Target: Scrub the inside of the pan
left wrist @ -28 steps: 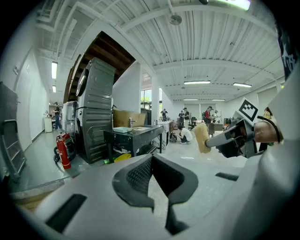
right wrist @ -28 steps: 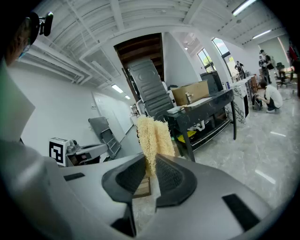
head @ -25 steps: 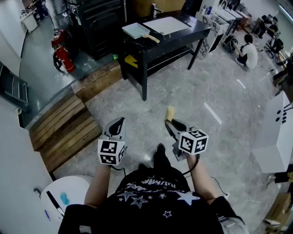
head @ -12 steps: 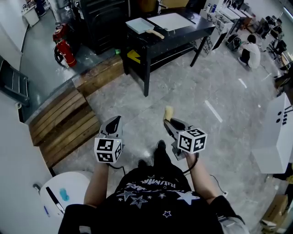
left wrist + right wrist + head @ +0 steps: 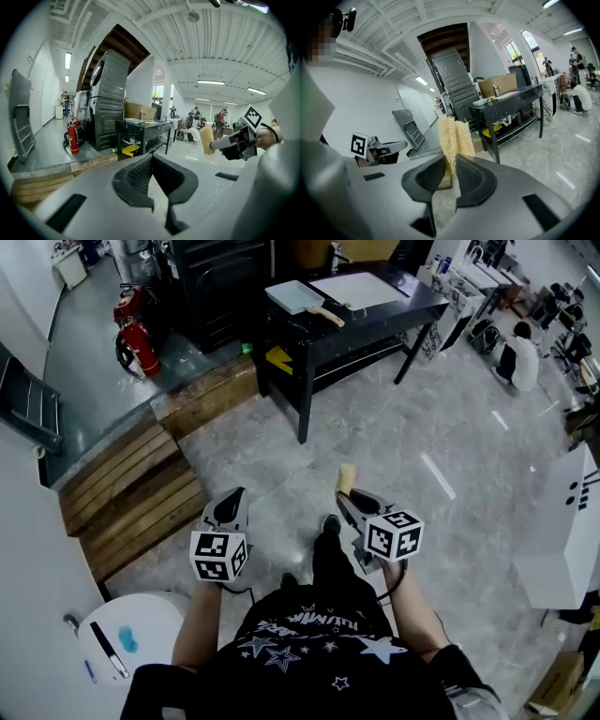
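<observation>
Left tool (image 5: 151, 161): jaws closed against each other, nothing between them.

Right tool (image 5: 451, 160): jaws closed on a yellow fibrous scrubber (image 5: 457, 133), which stands up above the pads.

Both tools are held low in the head view, just ahead of the person's torso, over the grey floor (image 5: 403, 427).

Pan (image 5: 293, 296): pale, rectangular, with a wooden handle (image 5: 328, 317). It lies on the black worktop (image 5: 384, 313) at the upper centre of the head view, well apart from both tools. A white board (image 5: 354, 287) lies just beside it on the same worktop.
</observation>
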Motion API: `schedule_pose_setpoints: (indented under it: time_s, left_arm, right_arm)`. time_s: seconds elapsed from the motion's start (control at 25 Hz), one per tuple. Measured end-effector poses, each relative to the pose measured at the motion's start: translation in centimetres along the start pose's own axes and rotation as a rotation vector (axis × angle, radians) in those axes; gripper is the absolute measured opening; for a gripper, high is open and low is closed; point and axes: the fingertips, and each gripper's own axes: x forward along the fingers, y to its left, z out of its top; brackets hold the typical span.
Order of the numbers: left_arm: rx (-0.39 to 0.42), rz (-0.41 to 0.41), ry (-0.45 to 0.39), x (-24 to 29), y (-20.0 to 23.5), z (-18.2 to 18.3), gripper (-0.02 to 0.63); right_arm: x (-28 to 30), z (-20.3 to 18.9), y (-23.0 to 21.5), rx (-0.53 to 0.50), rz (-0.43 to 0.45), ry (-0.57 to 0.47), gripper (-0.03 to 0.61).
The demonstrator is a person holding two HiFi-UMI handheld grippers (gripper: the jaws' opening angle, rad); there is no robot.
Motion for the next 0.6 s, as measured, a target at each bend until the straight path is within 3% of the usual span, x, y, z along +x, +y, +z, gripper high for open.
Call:
schedule_pose_setpoints:
  time_s: [0.32,0.6]
  left_arm:
    - [-0.035,0.045,0.018,4.4,2.0,1.0,0.008]
    - [-0.043,0.097,0.014,11.7,3.0,4.8,0.008]
  right_arm:
    - [4.8,3.3,-3.1,-0.007,0.058,0.016,0.069]
    - [8.8,9.1,-9.2,-0.011,0.105,0.019,0.069]
